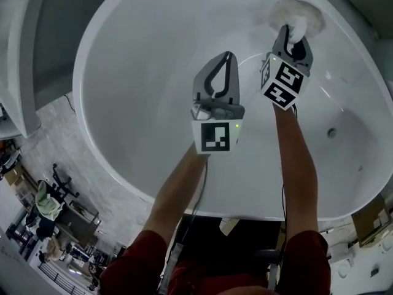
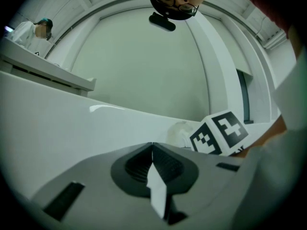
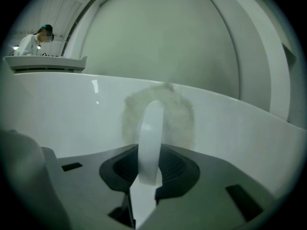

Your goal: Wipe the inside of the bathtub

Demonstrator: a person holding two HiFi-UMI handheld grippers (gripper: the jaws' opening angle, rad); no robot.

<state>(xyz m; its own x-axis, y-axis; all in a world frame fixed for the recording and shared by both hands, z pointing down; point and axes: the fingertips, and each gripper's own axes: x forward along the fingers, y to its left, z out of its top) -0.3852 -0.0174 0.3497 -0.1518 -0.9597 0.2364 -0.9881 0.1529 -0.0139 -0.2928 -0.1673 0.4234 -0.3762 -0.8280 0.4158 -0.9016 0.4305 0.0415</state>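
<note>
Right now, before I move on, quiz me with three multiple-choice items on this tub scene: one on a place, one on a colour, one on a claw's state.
1. Where is the fluffy pad?
A. On the tub floor by the drain
B. High on the bathtub's inner wall, near the rim
C. On the floor outside the tub

2. What colour is the bathtub?
A. White
B. Black
C. Blue

3. The left claw is:
A. Shut and empty
B. Shut on the pad
C. Wide open

Answers:
1. B: the pad sits up the wall, well away from the drain.
2. A: wall and rim are all white.
3. A: its jaws meet with nothing between them; the right claw grips the pad's handle.
</note>
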